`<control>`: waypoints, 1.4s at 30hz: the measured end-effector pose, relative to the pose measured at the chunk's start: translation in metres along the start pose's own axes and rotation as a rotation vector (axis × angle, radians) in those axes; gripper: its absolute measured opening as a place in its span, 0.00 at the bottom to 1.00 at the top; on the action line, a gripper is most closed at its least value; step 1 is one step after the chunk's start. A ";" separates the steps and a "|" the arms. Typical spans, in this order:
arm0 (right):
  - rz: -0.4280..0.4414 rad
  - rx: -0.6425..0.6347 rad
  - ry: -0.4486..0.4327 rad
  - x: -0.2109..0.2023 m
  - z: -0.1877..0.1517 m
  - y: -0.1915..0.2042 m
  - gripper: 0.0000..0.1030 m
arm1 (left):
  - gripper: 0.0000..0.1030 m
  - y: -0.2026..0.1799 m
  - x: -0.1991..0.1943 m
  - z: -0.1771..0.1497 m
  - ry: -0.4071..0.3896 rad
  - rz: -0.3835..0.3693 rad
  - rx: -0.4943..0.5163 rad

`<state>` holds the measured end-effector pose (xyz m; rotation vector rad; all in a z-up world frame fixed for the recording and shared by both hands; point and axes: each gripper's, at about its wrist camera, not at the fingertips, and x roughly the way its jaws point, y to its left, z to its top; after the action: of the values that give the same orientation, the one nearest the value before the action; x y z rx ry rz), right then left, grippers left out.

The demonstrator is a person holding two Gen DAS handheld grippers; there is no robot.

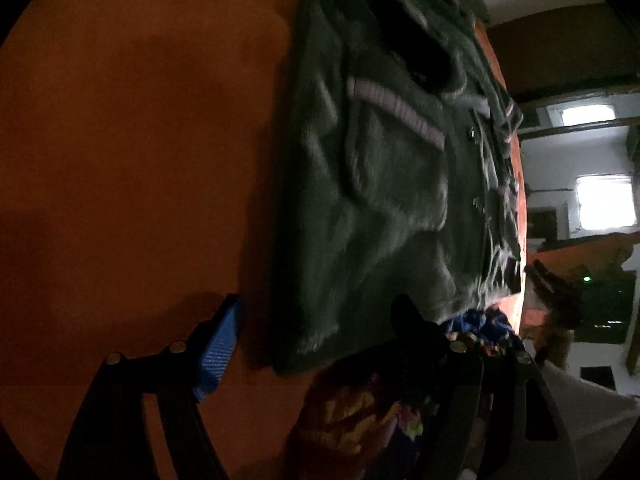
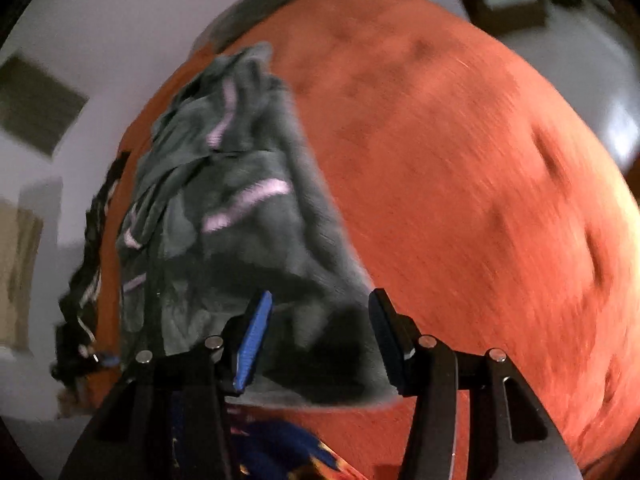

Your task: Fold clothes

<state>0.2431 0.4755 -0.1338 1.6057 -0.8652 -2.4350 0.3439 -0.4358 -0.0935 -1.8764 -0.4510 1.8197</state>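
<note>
A dark grey-green fleece garment (image 1: 384, 184) with lilac trim lies spread on the orange cover (image 1: 128, 152). My left gripper (image 1: 316, 340) is open and wide, with the garment's near corner just ahead of its fingers and nothing clamped. In the right wrist view the same garment (image 2: 240, 216) lies rumpled on the left part of the orange cover (image 2: 460, 168). My right gripper (image 2: 320, 340) hovers open over the garment's near hem, one blue pad (image 2: 252, 344) on each side of the cloth. The frames are blurred.
A blue and orange patterned cloth (image 2: 280, 452) lies at the cover's near edge, also showing as the patterned cloth (image 1: 356, 412) under my left gripper. A black striped piece (image 2: 88, 264) hangs off the cover's left edge. Pale floor (image 2: 100, 32) surrounds the cover; bright windows (image 1: 604, 204) sit at far right.
</note>
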 end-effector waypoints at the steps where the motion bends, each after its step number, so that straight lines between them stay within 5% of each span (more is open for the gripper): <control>1: -0.001 0.041 0.001 -0.001 -0.004 -0.012 0.48 | 0.74 0.003 0.002 -0.004 0.005 -0.004 -0.004; 12: 0.289 0.320 0.073 0.023 -0.031 -0.051 0.48 | 0.74 0.019 0.021 -0.010 -0.060 -0.128 -0.167; 19: 0.318 0.348 0.073 0.036 -0.035 -0.051 0.31 | 0.70 0.016 0.031 -0.013 -0.079 -0.260 -0.256; 22: 0.304 0.350 0.074 0.037 -0.035 -0.057 0.25 | 0.59 0.015 0.038 -0.010 -0.064 -0.237 -0.263; 32: 0.421 0.381 0.099 0.048 -0.036 -0.069 0.25 | 0.51 0.025 0.042 -0.010 -0.061 -0.299 -0.302; 35: 0.453 0.391 0.108 0.051 -0.035 -0.069 0.25 | 0.16 0.029 0.047 -0.011 -0.051 -0.273 -0.306; 39: 0.458 0.393 0.115 0.056 -0.035 -0.064 0.25 | 0.17 0.034 0.053 -0.011 -0.042 -0.293 -0.344; 42: 0.449 0.402 0.101 0.054 -0.034 -0.061 0.37 | 0.26 0.037 0.052 -0.008 -0.033 -0.296 -0.356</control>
<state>0.2623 0.4927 -0.2185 1.4194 -1.5749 -1.9401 0.3516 -0.4390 -0.1571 -1.8783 -1.0640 1.6531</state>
